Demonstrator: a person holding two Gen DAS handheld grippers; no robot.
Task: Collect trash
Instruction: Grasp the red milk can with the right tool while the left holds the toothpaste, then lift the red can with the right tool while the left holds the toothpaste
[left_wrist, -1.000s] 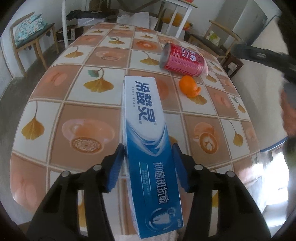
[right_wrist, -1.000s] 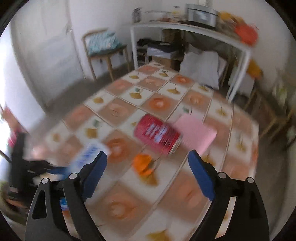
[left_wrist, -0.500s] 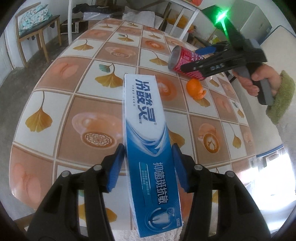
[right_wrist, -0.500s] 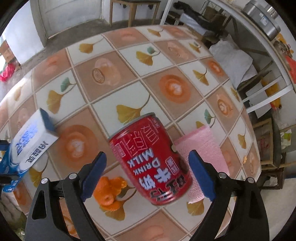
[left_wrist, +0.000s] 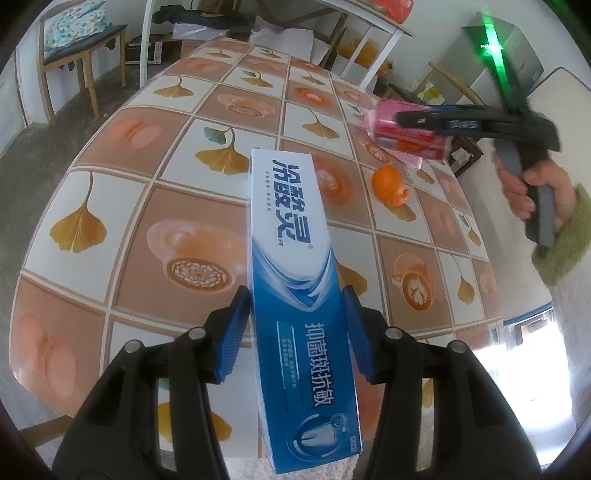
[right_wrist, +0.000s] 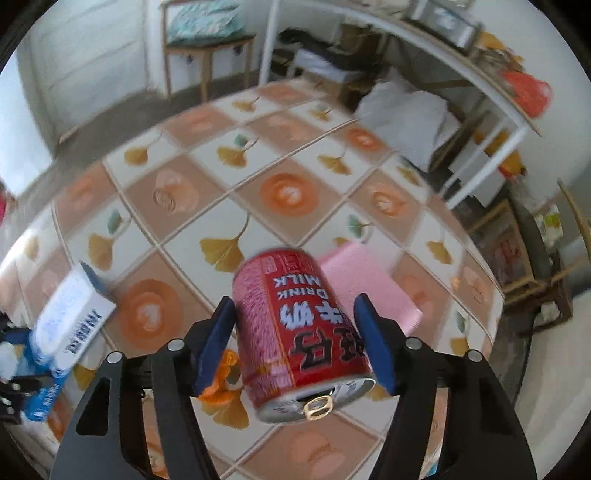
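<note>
Right hand-held gripper (right_wrist: 295, 343) now closed around the red milk can (right_wrist: 295, 325), where half a second ago it stood wide, can lifted off the desk (right_wrist: 207, 177), pink packet (right_wrist: 364, 284) and orange peel (right_wrist: 218, 384) now underneath

The long blue-and-white cardboard toothpaste box (left_wrist: 299, 288), at the centre of the left wrist frame, carries large blue Chinese characters "冷酸灵" on its white upper half and white characters "抑菌斑抗敏" down its blue lower half. The red metal drink can (right_wrist: 295, 325), at the lower centre of the right wrist frame, shows "DRINK MILK" upside down, above large white Chinese characters.
</note>
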